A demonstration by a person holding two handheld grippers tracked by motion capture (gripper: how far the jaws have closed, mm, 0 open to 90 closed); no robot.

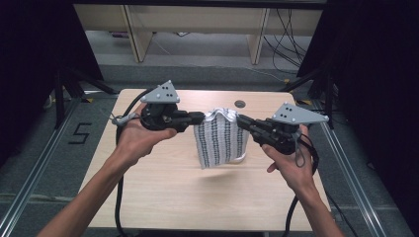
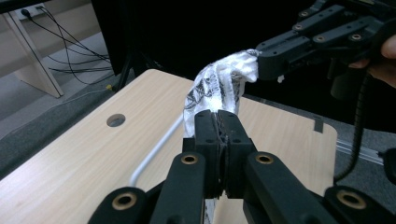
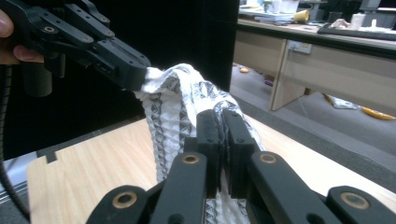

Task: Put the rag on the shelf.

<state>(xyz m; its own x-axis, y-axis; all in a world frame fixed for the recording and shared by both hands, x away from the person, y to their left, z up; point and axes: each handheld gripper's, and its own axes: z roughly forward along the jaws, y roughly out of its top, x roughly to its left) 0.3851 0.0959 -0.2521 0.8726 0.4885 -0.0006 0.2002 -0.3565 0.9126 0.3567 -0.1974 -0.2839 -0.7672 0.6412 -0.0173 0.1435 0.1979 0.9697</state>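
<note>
Cloth [image 1: 220,140], white with black patterned stripes, hangs above the table [image 1: 163,192] between my grippers: left gripper [image 1: 201,117] clamps its top left corner, right gripper [image 1: 241,120] its top right. Beside the table, floor tape reads "5" [image 1: 79,133].

A lab or office workspace is showing itself: black curtains [image 1: 29,49] enclosing a wooden table [image 1: 163,197], desks [image 3: 322,65], trailing cables [image 2: 70,51].

The high view looks forward and down over the whole table [image 1: 163,187] from above, while the 2 gripper views sit low and close behind their own jaws, facing each other across the shared white patterned cloth [image 1: 220,140].
</note>
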